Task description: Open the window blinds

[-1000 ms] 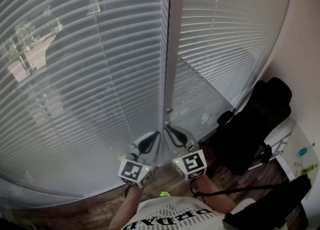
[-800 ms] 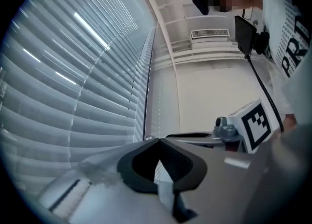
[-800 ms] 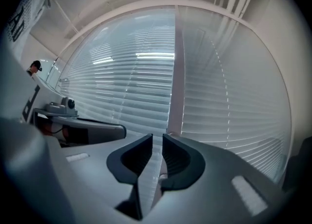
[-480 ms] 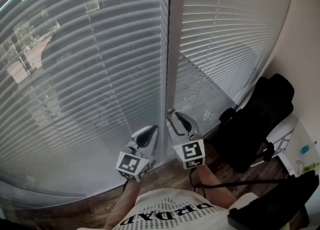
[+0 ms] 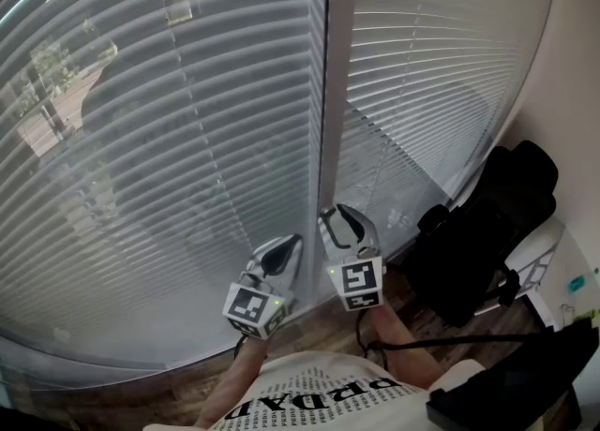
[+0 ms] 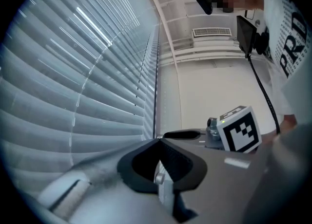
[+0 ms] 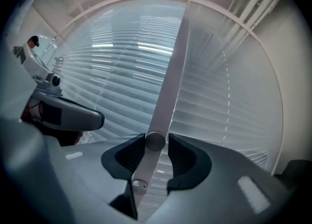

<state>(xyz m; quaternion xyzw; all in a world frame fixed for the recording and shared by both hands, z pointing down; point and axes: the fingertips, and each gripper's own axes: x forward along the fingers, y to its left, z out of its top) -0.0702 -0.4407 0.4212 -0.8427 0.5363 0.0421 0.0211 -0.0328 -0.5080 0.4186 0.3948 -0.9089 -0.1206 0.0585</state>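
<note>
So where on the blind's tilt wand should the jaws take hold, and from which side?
Take the wand on its straight shaft, just above its rounded end, coming level from the room side with a jaw on either side. It hangs slim in front of the blinds, so its sides are probably the easiest faces to pinch. The right gripper has that end between its opening jaws.

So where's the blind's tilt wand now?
Right gripper view, centre: the wand sits between the right gripper's opening jaws, by the window post.
</note>
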